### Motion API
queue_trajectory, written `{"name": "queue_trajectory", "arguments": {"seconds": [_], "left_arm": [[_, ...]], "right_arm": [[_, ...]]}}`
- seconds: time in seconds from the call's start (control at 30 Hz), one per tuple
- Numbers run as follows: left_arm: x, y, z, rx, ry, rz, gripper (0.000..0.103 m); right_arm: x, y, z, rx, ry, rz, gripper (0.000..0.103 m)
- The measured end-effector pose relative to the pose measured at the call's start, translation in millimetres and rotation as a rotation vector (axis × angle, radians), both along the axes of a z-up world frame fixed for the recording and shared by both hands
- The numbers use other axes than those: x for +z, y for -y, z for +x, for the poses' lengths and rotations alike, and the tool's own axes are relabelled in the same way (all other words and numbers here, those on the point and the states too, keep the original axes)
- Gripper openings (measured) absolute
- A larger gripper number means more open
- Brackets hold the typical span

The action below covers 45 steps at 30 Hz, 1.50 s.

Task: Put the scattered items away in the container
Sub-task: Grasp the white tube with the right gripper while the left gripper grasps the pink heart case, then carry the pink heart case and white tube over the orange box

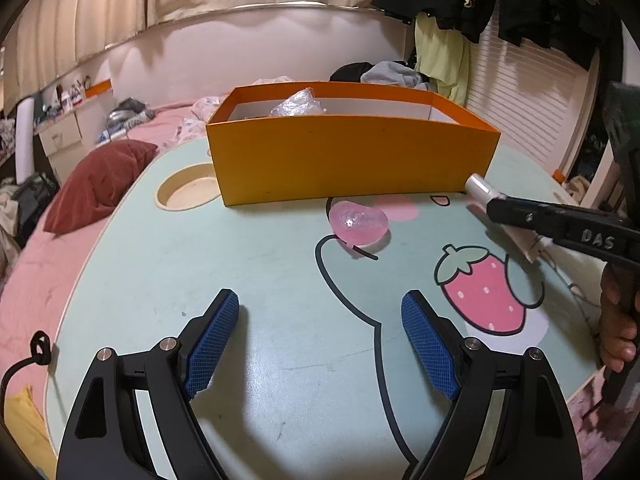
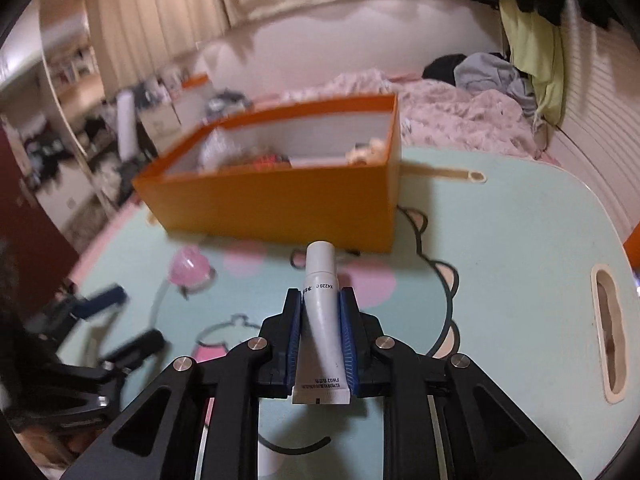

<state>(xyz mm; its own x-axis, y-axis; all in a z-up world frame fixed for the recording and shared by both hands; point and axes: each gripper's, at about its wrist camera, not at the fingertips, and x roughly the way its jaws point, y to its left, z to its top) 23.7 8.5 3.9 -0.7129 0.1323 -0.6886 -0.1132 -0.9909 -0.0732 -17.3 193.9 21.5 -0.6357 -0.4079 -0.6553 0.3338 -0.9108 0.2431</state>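
An orange box (image 1: 352, 160) stands at the far side of the mint-green table (image 1: 240, 272), with a crumpled clear plastic piece (image 1: 298, 104) and other items inside. A pink translucent blob (image 1: 359, 222) lies on the table in front of the box. My right gripper (image 2: 320, 300) is shut on a white tube (image 2: 320, 320), whose cap end points toward the box (image 2: 280, 204). In the left wrist view the tube's cap (image 1: 478, 186) sticks out past the right gripper's black finger by the box's right corner. My left gripper (image 1: 320, 312) hovers open over the table, nothing between its blue pads.
The table has a round cup recess (image 1: 188, 192) left of the box and a slot handle (image 2: 608, 336) at its right side. A pink bed with a red pillow (image 1: 100, 184) and heaped clothes surrounds the table. A hand (image 1: 620, 320) holds the right gripper at the right edge.
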Motion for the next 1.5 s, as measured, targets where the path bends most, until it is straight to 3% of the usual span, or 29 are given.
{"name": "queue_trajectory", "arguments": {"seconds": [0.17, 0.23, 0.33, 0.6, 0.67, 0.8, 0.97, 1.2, 1.37, 1.5], "left_arm": [[26, 12, -12, -0.033, -0.029, 0.129, 0.083], [31, 7, -23, -0.045, -0.018, 0.091, 0.083], [31, -3, -41, -0.04, 0.0, 0.008, 0.065], [8, -27, -64, -0.122, 0.084, -0.064, 0.063], [4, -26, -66, -0.122, 0.078, -0.055, 0.041], [6, -18, -64, -0.128, 0.075, 0.006, 0.04], [20, -11, -51, -0.118, 0.017, 0.033, 0.04], [70, 4, -43, -0.124, -0.106, 0.067, 0.04], [106, 9, -57, -0.104, -0.187, 0.046, 0.04], [128, 10, -90, -0.117, -0.208, 0.102, 0.04]], "right_arm": [[5, -10, -2, 0.0, -0.007, -0.094, 0.018], [5, -10, -2, -0.005, -0.004, -0.107, 0.018], [6, -9, -1, -0.003, -0.009, -0.11, 0.018], [4, -8, 2, 0.002, -0.013, -0.106, 0.018], [3, -8, 3, 0.002, -0.014, -0.105, 0.018], [5, -9, 2, 0.003, -0.018, -0.097, 0.018], [6, -11, 3, 0.0, -0.038, -0.097, 0.018], [15, -11, 2, 0.017, -0.047, -0.145, 0.018], [49, -2, -1, 0.032, -0.131, -0.147, 0.018], [82, 4, -25, 0.023, -0.169, -0.171, 0.018]]}}
